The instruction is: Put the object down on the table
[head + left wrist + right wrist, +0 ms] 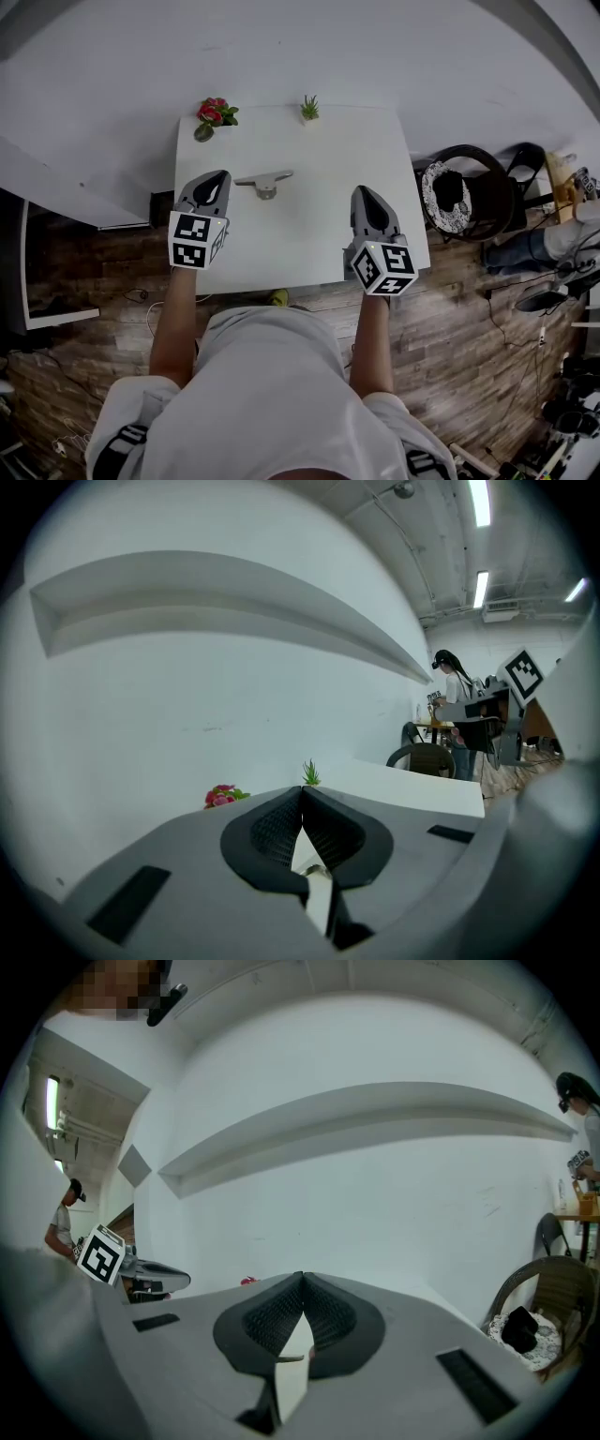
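Both forearms stretched forward over white counter [309,234]. Left gripper [218,178] and right gripper [365,193] clenched, holding nothing. Grey object [265,181] lies on counter between them, nearer left gripper. Red flowers [215,112] and green plant [309,109] at far edge. Wooden floor [450,328].

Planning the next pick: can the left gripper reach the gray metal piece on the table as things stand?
Probably yes. The gray metal piece lies on the white table close beside the left gripper, with nothing between them. Its jaws are shut and must open first.
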{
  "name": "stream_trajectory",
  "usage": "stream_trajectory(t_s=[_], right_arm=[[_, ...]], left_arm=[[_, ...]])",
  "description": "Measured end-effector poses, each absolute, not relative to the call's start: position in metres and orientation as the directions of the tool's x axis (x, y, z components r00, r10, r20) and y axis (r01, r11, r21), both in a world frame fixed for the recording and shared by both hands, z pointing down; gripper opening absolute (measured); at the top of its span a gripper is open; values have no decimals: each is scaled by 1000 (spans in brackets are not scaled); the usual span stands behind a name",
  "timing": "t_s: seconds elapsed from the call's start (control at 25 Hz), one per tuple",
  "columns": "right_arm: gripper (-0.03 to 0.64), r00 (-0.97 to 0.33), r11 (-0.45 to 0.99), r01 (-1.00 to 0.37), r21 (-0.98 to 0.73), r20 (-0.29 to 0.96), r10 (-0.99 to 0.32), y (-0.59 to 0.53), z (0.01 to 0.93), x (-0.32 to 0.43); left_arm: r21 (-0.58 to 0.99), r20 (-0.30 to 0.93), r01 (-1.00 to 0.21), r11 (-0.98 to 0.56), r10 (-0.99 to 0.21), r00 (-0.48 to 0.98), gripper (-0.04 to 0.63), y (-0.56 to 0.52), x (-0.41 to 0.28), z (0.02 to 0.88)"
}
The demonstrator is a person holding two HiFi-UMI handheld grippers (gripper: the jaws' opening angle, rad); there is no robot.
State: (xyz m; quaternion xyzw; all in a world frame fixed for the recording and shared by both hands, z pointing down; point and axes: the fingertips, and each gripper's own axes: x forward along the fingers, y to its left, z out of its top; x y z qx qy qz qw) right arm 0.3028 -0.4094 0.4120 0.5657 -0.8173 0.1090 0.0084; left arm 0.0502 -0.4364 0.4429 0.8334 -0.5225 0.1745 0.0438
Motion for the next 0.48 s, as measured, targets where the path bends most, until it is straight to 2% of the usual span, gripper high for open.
stream_trajectory(t_s=[0.48], right_arm=[[8, -363, 344, -927, -149, 129, -923, -412, 402, 290]], left_arm=[[-131, 238, -920, -370, -912, 333, 20, -428, 8, 398]])
